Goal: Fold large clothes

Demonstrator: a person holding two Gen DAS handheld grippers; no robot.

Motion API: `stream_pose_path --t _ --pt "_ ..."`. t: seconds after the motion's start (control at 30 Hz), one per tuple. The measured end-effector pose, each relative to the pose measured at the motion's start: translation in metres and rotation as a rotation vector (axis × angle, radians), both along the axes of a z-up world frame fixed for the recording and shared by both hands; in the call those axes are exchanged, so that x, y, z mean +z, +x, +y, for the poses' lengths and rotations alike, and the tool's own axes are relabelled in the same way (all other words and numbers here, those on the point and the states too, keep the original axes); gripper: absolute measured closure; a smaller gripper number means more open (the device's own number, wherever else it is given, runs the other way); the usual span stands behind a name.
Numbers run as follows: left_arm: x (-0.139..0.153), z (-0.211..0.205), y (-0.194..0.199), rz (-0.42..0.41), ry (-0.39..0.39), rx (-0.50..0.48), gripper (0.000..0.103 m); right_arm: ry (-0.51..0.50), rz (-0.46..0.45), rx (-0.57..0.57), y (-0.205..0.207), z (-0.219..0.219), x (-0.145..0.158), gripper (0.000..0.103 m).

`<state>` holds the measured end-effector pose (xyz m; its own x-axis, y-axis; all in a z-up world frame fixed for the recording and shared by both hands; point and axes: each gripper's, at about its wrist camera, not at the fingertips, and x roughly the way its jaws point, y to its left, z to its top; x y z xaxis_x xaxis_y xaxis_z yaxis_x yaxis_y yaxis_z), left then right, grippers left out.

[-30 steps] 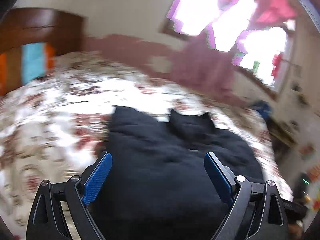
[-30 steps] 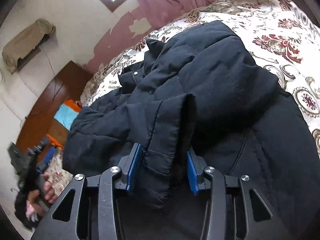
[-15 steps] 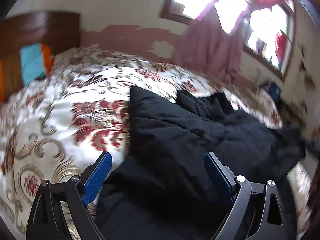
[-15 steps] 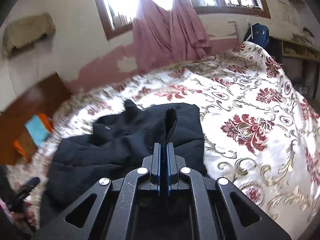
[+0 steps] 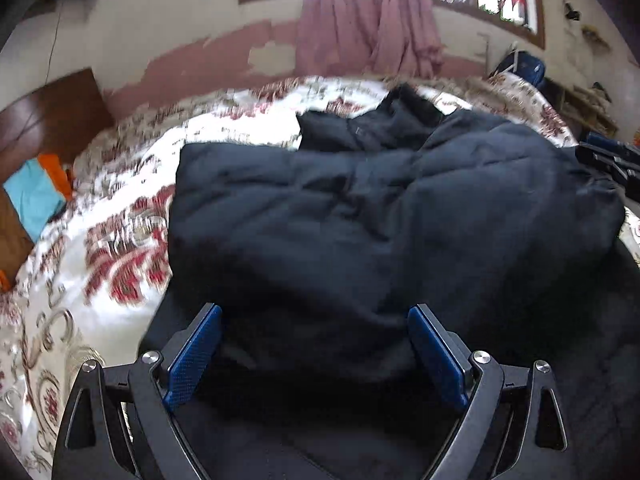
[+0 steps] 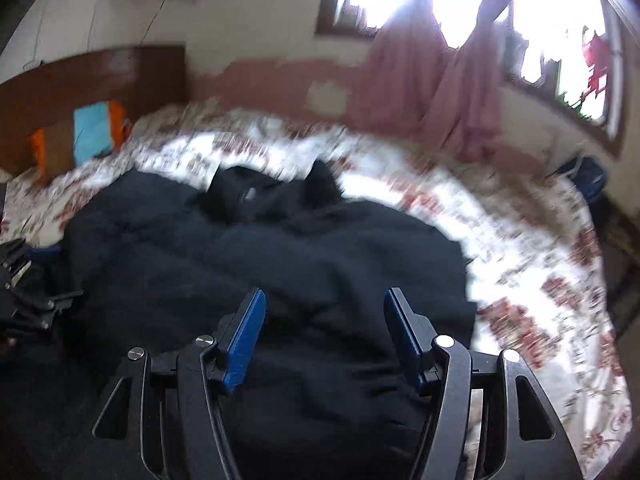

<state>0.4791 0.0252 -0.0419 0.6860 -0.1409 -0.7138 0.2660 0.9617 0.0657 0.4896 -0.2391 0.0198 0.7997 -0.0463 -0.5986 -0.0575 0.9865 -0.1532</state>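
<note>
A large black padded jacket [image 5: 360,216] lies bunched on a floral bedspread [image 5: 120,248], its collar toward the far wall. In the left wrist view my left gripper [image 5: 314,320] hovers over the jacket's near part, jaws wide apart and open, nothing pinched. The right wrist view shows the same jacket [image 6: 280,264] from the other side. My right gripper [image 6: 324,304] is above it with its jaws opening; the blue pads stand apart from the cloth below and hold nothing. The other gripper's black frame [image 6: 24,292] shows at that view's left edge.
The bedspread [image 6: 532,272] stretches to the right of the jacket. A dark wooden headboard [image 6: 92,80] with orange and turquoise cloth [image 6: 94,130] stands far left. Pink curtains [image 6: 432,80] hang under bright windows. A blue bag [image 5: 524,68] and shelves sit beyond the bed's right side.
My right gripper, shut on a fold of the jacket half a second ago, has let it go and opened. Both views have rolled and shifted over the jacket; the left gripper stays open.
</note>
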Motion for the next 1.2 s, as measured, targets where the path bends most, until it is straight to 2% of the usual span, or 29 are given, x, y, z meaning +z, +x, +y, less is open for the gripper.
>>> stream_pose_path --t 0.1,0.27,0.43,0.47,0.53,0.6,0.67,0.73,0.77,0.87,1.0,1.07,1.2 --pt "-0.003 -0.001 0.002 0.011 0.011 0.006 0.009 0.024 0.111 -0.018 0.017 -0.003 -0.029 0.047" --pt "-0.012 -0.002 0.006 0.029 0.034 0.028 0.004 0.018 0.102 -0.033 0.016 -0.003 -0.044 0.047" --pt "-0.013 0.000 0.004 0.014 0.028 0.030 0.003 0.029 0.079 -0.038 0.012 -0.009 -0.051 0.046" --pt "-0.011 0.002 0.002 0.007 0.016 0.027 0.003 0.031 0.068 -0.036 0.012 -0.009 -0.050 0.046" --pt "-0.004 0.009 -0.004 -0.019 -0.055 -0.003 0.003 0.048 0.050 -0.028 0.008 -0.011 -0.046 0.045" --pt "0.008 0.016 -0.013 -0.062 -0.121 -0.023 0.003 0.096 0.045 -0.011 0.007 -0.017 -0.039 0.042" --pt "0.020 0.023 -0.021 -0.101 -0.175 -0.014 0.003 0.185 0.058 0.000 0.009 -0.027 -0.028 0.039" --pt "0.033 0.028 -0.016 -0.095 -0.236 -0.001 0.003 0.232 0.063 0.014 0.018 -0.035 -0.014 0.032" --pt "0.038 0.029 -0.010 -0.082 -0.245 -0.005 0.003 0.239 0.062 0.018 0.024 -0.038 -0.010 0.029" --pt "0.057 0.024 0.028 -0.040 -0.189 0.009 0.003 0.259 0.063 0.022 0.060 -0.046 0.012 0.027" --pt "0.071 0.013 0.106 0.002 -0.125 0.029 0.003 0.249 0.094 -0.002 0.143 -0.043 0.029 0.027" --pt "0.069 0.011 0.142 0.036 -0.139 0.047 0.003 0.293 0.136 -0.029 0.190 -0.040 0.030 0.027" --pt "0.057 0.010 0.207 0.136 -0.229 0.135 0.003 0.348 0.206 -0.076 0.255 -0.027 0.017 0.027"
